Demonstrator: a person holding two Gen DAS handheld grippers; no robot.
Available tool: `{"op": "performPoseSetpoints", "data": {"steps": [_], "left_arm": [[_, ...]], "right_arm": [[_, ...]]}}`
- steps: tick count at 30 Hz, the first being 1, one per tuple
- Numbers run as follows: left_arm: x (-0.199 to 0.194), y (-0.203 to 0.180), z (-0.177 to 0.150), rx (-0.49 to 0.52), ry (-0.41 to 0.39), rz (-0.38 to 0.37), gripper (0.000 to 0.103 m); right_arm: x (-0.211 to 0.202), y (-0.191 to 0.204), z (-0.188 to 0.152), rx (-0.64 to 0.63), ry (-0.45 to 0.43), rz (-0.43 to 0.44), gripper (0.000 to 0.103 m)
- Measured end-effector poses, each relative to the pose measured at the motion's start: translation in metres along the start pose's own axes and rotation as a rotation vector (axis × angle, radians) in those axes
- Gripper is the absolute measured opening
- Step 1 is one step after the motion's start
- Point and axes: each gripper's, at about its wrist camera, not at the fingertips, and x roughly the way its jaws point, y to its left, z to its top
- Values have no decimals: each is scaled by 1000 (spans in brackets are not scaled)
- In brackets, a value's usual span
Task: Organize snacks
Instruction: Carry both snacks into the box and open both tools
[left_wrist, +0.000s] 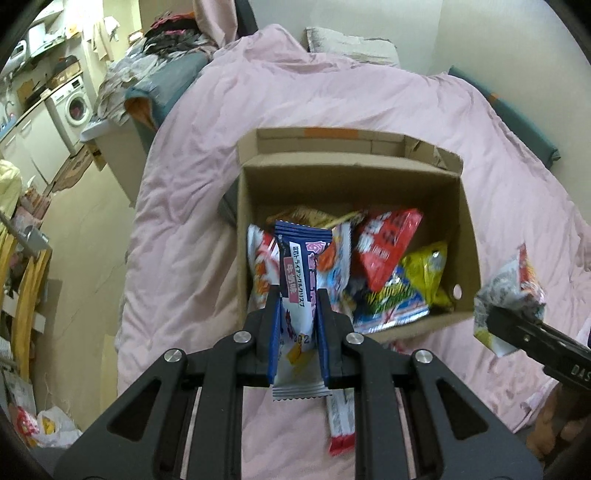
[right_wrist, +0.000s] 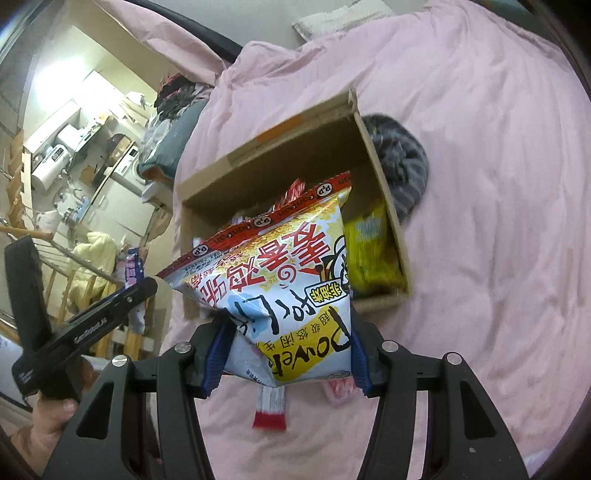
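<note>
An open cardboard box (left_wrist: 354, 177) lies on a pink duvet and holds several snack bags, among them a red bag (left_wrist: 388, 247) and a yellow bag (left_wrist: 428, 273). My left gripper (left_wrist: 297, 295) is shut on a slim blue and white snack packet (left_wrist: 299, 266), held upright just in front of the box. My right gripper (right_wrist: 288, 321) is shut on a puffy white and red snack bag (right_wrist: 280, 280), raised before the box (right_wrist: 384, 206). That bag (left_wrist: 513, 291) also shows at the right edge of the left wrist view.
The pink duvet (left_wrist: 388, 99) covers the bed around the box. A thin red-ended stick packet (left_wrist: 341, 424) lies on it below the grippers. A grey rolled cloth (right_wrist: 402, 155) sits behind the box. Left of the bed are clutter and a washing machine (left_wrist: 72, 107).
</note>
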Motion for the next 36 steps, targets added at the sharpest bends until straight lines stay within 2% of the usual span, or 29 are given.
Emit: {"op": "performPoseSetpoints", "data": {"steps": [7, 11, 15, 17, 18, 20, 22, 23, 24, 25, 30, 34, 36], "left_arm": [[22, -14, 27, 14, -11, -8, 14], [37, -18, 38, 27, -16, 3, 14], [51, -19, 47, 36, -18, 3, 14], [58, -18, 51, 37, -17, 1, 14], [61, -17, 53, 35, -14, -1, 14], [68, -15, 57, 28, -7, -8, 14], [73, -15, 60, 28, -2, -14, 14], [75, -15, 61, 30, -1, -19, 14], [76, -16, 62, 34, 0, -24, 14], [77, -17, 63, 37, -2, -28, 14], [81, -21, 65, 47, -7, -39, 14], [83, -24, 67, 38, 6, -65, 14], [82, -25, 67, 42, 7, -76, 15]], "right_arm": [[31, -4, 39, -7, -18, -29, 57], [60, -2, 58, -33, 4, -84, 57], [82, 5, 71, -47, 28, -43, 57], [94, 7, 75, -56, 41, -87, 57], [102, 5, 77, -62, 51, -145, 57], [107, 5, 78, -86, 48, -202, 59], [107, 5, 78, -77, 55, -180, 60], [105, 5, 79, -70, 56, -156, 67], [103, 5, 78, -70, 46, -148, 81], [99, 5, 78, -74, 30, -144, 84], [84, 4, 79, -66, 9, -108, 85], [57, 2, 82, -91, -45, -134, 88], [42, -9, 83, -54, -56, -115, 91]]}}
